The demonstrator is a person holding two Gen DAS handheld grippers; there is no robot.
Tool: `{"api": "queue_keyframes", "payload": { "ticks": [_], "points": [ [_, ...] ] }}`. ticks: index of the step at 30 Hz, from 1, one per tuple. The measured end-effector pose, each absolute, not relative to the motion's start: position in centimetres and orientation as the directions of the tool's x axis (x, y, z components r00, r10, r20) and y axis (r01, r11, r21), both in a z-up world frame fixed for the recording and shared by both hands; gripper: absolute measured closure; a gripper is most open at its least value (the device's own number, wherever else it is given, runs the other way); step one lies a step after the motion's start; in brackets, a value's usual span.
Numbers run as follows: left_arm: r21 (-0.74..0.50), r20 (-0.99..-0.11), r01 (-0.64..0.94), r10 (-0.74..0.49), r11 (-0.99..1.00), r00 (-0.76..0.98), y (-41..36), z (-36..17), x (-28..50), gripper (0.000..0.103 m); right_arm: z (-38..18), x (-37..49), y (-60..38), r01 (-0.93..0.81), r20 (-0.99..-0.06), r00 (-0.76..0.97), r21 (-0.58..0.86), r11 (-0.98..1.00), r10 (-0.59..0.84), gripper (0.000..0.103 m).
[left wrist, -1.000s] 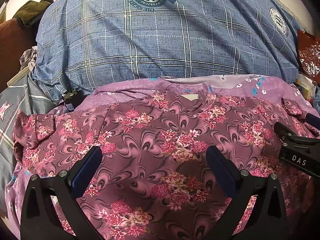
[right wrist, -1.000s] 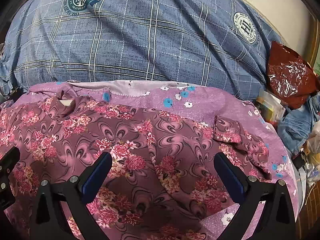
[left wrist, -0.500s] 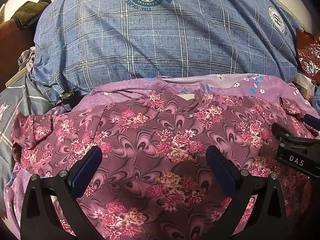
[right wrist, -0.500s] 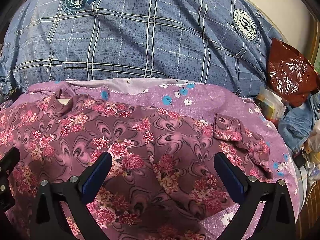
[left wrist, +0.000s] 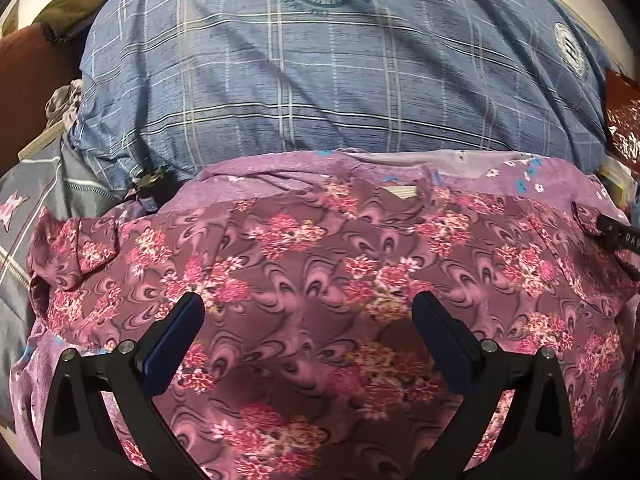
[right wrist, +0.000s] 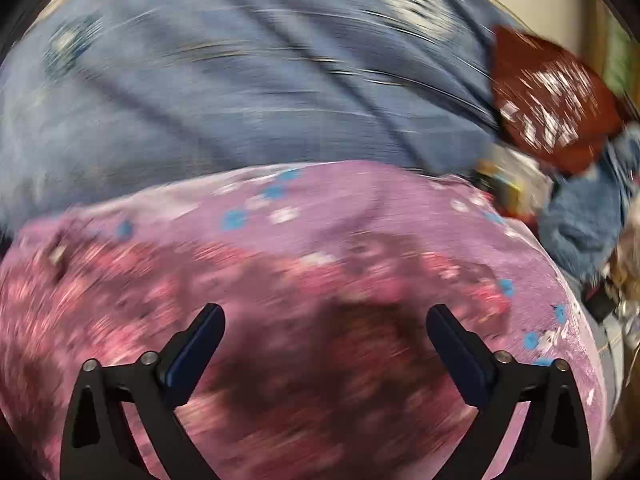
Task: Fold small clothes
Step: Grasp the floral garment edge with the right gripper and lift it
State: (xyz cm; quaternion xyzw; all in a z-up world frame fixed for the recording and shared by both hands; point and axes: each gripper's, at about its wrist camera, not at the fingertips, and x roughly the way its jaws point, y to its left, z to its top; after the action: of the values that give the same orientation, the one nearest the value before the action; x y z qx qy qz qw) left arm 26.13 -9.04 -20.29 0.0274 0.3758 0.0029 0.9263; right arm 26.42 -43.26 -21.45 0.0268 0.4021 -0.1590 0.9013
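Left wrist view: floral blouse (left wrist: pixel 320 280) spread flat, no fold made yet.
My left gripper (left wrist: pixel 308 312) hangs over the blouse's middle with jaws spread wide, pinching nothing. It lies on a lilac sheet (left wrist: pixel 248 184) in front of a blue checked pillow (left wrist: pixel 320 80); both short sleeves lie out to the sides and the collar points away, so I judge every fold is still to do. My right gripper (left wrist: pixel 618 236) pokes in near the right sleeve. No containers show.

Right wrist view: badly smeared. My right gripper's (right wrist: pixel 326 320) jaws stand spread over the blouse's (right wrist: pixel 200 300) right part, holding nothing. A red plastic bag (right wrist: pixel 552 96) sits beyond; its contents are hidden.
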Motion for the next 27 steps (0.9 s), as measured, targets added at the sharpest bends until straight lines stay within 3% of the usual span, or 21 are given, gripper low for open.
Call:
{"api": "queue_keyframes", "payload": {
  "ticks": [5,7,8,9,10,16,23,27],
  "points": [
    [0.037,-0.702,0.009,0.020,0.999,0.712,-8.6,-20.3,26.3,0.000,-25.4,28.6,-50.1,0.357,-0.831,0.517,-0.007,0.934,-0.204,0.022],
    [0.048,-0.699,0.013,0.024,0.999,0.715,-8.7,-20.3,26.2,0.000,-25.8,28.8,-50.6,0.343,-0.813,0.547,0.002,0.939,-0.199,0.028],
    [0.051,-0.698,0.013,0.026,0.999,0.716,-8.6,-20.3,26.2,0.000,-25.7,29.0,-50.7,0.349,-0.812,0.549,0.007,0.937,-0.199,0.046],
    [0.052,-0.696,0.012,0.027,0.999,0.717,-8.6,-20.2,26.2,0.000,-25.4,29.0,-50.8,0.359,-0.812,0.550,0.020,0.933,-0.194,0.078],
    [0.049,-0.695,0.009,0.027,0.999,0.718,-8.4,-20.1,26.2,0.000,-25.1,28.9,-50.9,0.351,-0.811,0.568,0.081,0.933,-0.143,0.092],
    [0.026,-0.689,-0.024,0.035,0.999,0.724,-7.1,-19.5,26.2,0.000,-22.8,28.1,-50.0,0.348,-0.790,0.600,0.114,0.931,-0.128,0.093],
    [0.016,-0.667,-0.108,0.091,0.994,0.740,-3.8,-18.3,25.7,0.000,-16.5,26.4,-45.6,0.110,-0.614,0.752,0.478,0.872,0.241,0.093],
    [-0.002,-0.658,-0.179,0.133,0.984,0.741,-0.5,-17.7,25.3,0.000,-15.0,26.3,-39.2,-0.089,-0.489,0.712,0.648,0.756,0.503,0.093]
  ]
}}
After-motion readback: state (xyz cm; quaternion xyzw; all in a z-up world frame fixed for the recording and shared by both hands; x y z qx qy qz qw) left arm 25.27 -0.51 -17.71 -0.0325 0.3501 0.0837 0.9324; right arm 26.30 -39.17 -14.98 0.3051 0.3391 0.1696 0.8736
